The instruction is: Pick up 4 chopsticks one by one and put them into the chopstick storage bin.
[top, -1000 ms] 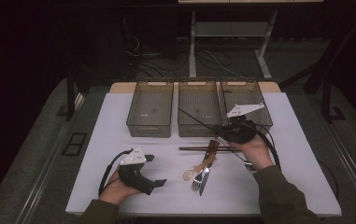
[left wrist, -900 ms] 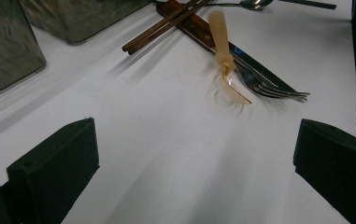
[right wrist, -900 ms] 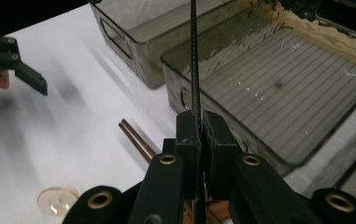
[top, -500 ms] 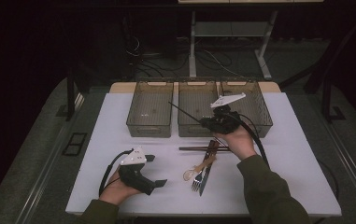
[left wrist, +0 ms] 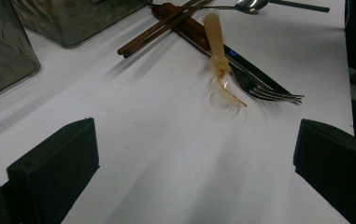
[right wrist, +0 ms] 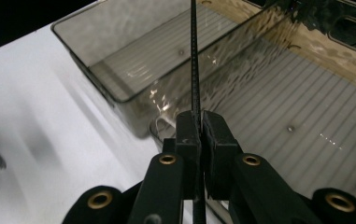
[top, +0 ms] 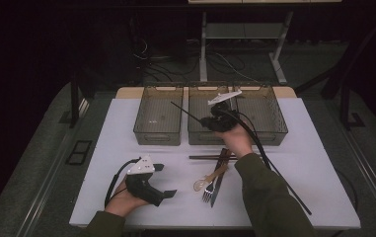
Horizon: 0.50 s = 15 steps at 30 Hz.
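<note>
Chopstick (top: 188, 113), a thin black one, is pinched by the right gripper (top: 210, 122) over the middle bin (top: 210, 139) in the high view, its free end slanting up and left toward the left bin (top: 159, 138). Judging from that, the step in hand is dropping it into one of the three clear bins. The rod looks longer than the bin is wide, so it would be wise to turn it lengthwise along the chosen bin before lowering. The right bin (top: 260, 134) stands just beside the hand. On the counter (top: 314, 163) near the front lie the brown chopsticks (top: 210, 157), a knife (top: 218, 174), a fork (top: 208, 190) and a translucent spoon (top: 206, 180), well apart from the left gripper (top: 168, 194), which rests low on the counter.

Left gripper view: its jaws stand spread wide with nothing between them, the fork (left wrist: 269, 92) and spoon (left wrist: 220, 60) ahead. It can wait there, ready for the next piece.

Right gripper view: the jaws are pressed together on the chopstick (right wrist: 194, 56), which runs straight up from them across the rim between two bins. The grip sits near one end, so the long free part may swing. Lower slowly, bring the far tip inside the wall first, and let go only when the rod lies close to the ribbed floor.
</note>
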Each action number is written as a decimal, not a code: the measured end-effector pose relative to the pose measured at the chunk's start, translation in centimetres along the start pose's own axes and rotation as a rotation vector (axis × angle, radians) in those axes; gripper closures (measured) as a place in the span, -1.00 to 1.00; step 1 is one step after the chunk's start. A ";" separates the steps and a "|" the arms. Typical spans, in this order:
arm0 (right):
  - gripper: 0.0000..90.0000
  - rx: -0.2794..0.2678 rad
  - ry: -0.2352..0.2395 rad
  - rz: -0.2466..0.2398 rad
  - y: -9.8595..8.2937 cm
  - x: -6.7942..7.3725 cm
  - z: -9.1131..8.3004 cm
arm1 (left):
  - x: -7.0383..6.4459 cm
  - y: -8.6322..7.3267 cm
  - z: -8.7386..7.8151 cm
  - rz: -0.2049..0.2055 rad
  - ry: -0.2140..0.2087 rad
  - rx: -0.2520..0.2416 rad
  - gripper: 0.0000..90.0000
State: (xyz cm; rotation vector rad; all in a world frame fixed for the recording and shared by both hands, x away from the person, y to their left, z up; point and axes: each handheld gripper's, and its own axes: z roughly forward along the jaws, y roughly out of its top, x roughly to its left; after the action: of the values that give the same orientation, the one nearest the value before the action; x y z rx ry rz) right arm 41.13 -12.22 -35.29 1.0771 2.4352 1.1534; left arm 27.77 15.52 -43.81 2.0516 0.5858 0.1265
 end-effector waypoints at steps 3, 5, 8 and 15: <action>0.91 0.000 -0.002 0.006 0.7 0.2 0.6 | 0.0 0.0 -0.1 -0.003 -0.003 0.008 -1.00; 0.91 -0.003 0.000 0.008 1.2 0.4 1.1 | 0.0 0.0 0.0 -0.006 -0.001 0.003 -1.00; 0.91 0.002 -0.004 0.008 1.9 0.7 1.9 | 0.0 0.0 -0.1 0.002 -0.002 0.003 -1.00; 0.91 0.004 -0.009 0.012 3.4 1.2 3.9 | 0.1 0.0 -0.1 0.005 -0.006 0.005 -1.00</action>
State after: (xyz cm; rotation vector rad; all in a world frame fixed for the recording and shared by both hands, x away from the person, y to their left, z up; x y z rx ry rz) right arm 43.98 -7.72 -35.28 1.0965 2.4287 1.1457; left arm 27.82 15.59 -43.77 2.0578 0.5782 0.1217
